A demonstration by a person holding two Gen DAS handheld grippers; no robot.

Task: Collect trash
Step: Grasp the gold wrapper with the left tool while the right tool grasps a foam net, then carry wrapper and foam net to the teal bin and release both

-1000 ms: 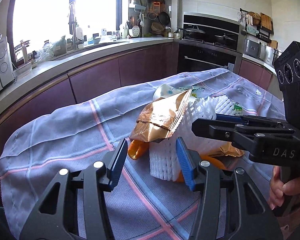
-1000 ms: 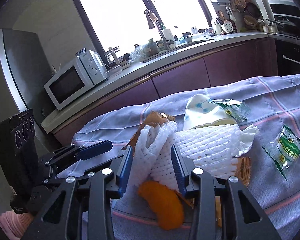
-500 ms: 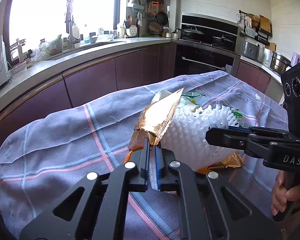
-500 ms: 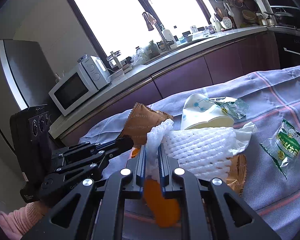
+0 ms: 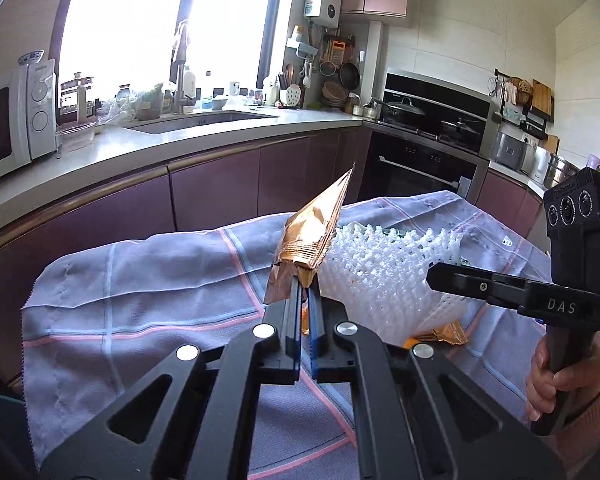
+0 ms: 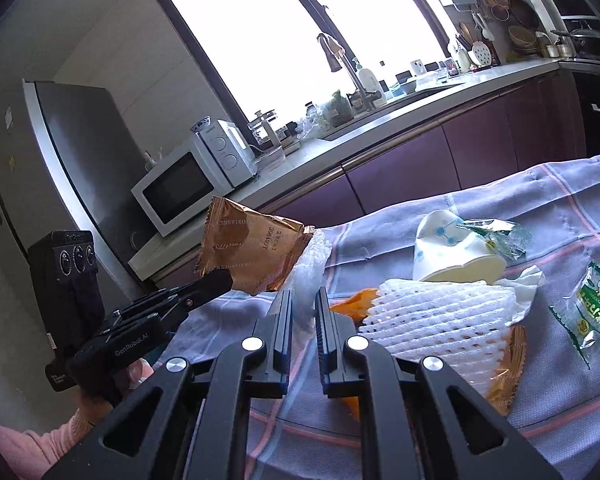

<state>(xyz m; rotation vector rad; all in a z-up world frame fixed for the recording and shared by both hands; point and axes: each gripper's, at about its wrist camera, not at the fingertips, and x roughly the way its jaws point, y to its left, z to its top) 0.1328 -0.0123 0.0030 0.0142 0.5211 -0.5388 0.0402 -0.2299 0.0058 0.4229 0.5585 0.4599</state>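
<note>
Left tool [image 5: 307, 285]: pinched nearly closed on the lower corner of the copper foil wrapper [image 5: 314, 236], held above the desk [image 5: 140, 280] with its pointed end rising up and away beyond the tips. Seen from the right wrist, same wrapper [image 6: 248, 252] spread flat at the tip of that tool [image 6: 220, 280], clear of the checked cloth.

Just right of it, white foam fruit net [image 5: 380, 272], a raised fold of it [image 6: 310, 276] caught between the almost-closed fingers of the right tool [image 6: 303, 298]; rest of the net draped down to the right over the pile. Under and beside the net, orange peel [image 6: 352, 304] and a second foil wrapper [image 6: 504, 376]. Behind, crushed paper cup [image 6: 448, 248]. Farther right, flat on the cloth and apart from both tools, green snack packet [image 6: 592, 312].
</note>
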